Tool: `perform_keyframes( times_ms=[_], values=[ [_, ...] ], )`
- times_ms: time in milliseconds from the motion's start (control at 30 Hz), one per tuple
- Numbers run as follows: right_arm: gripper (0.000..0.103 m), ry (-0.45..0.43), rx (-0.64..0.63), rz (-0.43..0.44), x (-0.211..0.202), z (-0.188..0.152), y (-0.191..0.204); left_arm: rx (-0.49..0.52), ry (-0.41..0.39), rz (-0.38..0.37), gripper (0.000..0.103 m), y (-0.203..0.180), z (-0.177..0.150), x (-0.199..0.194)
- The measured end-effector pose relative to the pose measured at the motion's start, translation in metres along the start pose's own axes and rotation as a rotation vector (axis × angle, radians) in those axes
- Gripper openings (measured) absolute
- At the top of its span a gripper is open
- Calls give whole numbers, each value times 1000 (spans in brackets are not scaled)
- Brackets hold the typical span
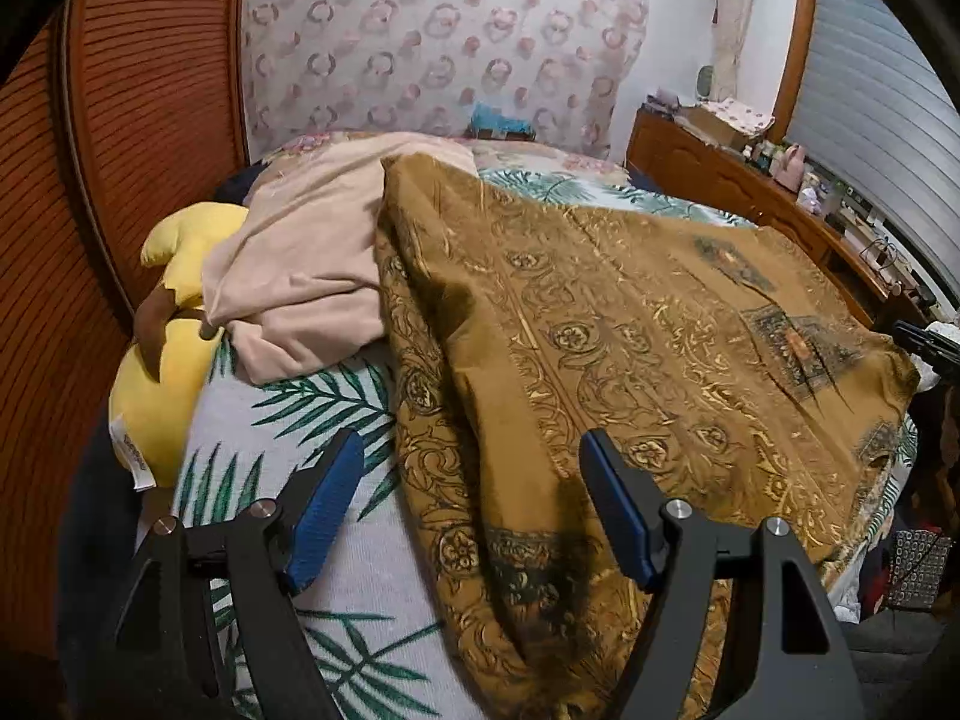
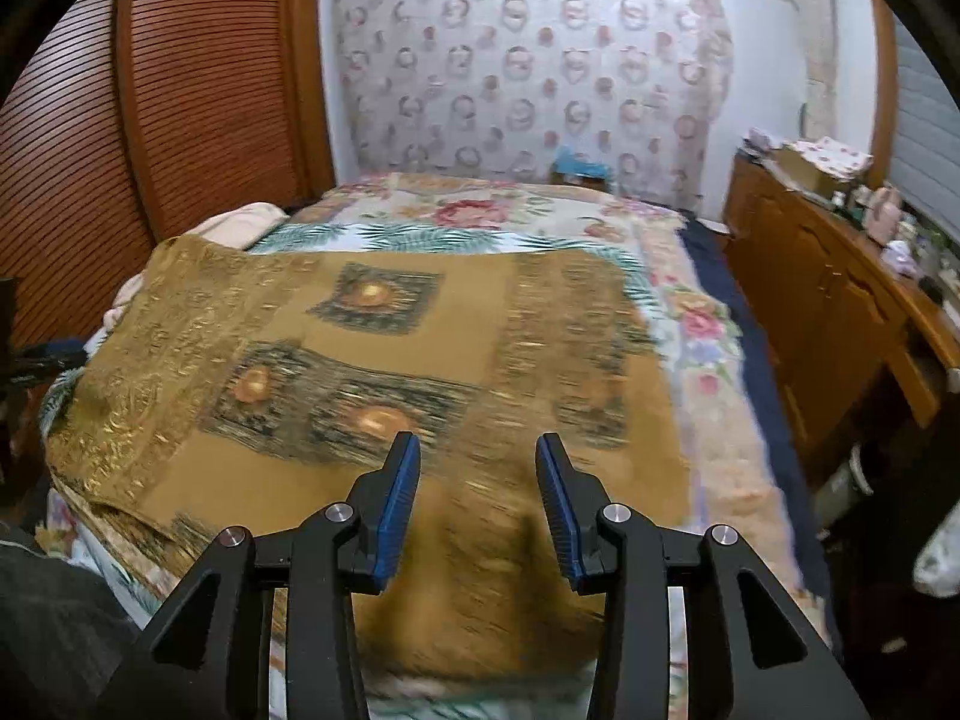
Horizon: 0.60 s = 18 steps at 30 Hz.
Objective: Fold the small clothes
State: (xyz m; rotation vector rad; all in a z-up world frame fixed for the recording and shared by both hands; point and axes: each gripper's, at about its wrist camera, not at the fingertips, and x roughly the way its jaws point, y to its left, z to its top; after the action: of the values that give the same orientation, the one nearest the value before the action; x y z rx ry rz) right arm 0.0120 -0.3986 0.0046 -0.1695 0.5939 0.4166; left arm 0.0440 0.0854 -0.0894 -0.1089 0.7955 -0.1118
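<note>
A mustard-brown patterned cloth (image 1: 630, 324) lies spread over the bed, with a long raised fold along its left side. My left gripper (image 1: 474, 450) is open above that near left edge, and its blue pads hold nothing. In the right wrist view the same cloth (image 2: 372, 360) covers the near part of the bed, showing dark square motifs. My right gripper (image 2: 477, 450) is open over the cloth's near edge, with only cloth showing below the gap and nothing pinched.
A beige garment (image 1: 300, 276) is heaped at the left on the palm-leaf sheet (image 1: 336, 408), beside a yellow plush toy (image 1: 162, 384). A slatted wooden wardrobe (image 2: 150, 120) stands left. A cluttered wooden dresser (image 2: 840, 300) lines the right wall.
</note>
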Motion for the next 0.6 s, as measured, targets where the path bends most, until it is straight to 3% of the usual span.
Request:
perform_keyframes(
  times_ms=[267, 600],
  values=[
    [42, 60, -71, 61, 49, -7, 45, -19, 51, -7, 75, 3, 0, 18],
    [45, 104, -97, 9, 70, -14, 51, -18, 43, -15, 72, 3, -7, 20]
  ],
)
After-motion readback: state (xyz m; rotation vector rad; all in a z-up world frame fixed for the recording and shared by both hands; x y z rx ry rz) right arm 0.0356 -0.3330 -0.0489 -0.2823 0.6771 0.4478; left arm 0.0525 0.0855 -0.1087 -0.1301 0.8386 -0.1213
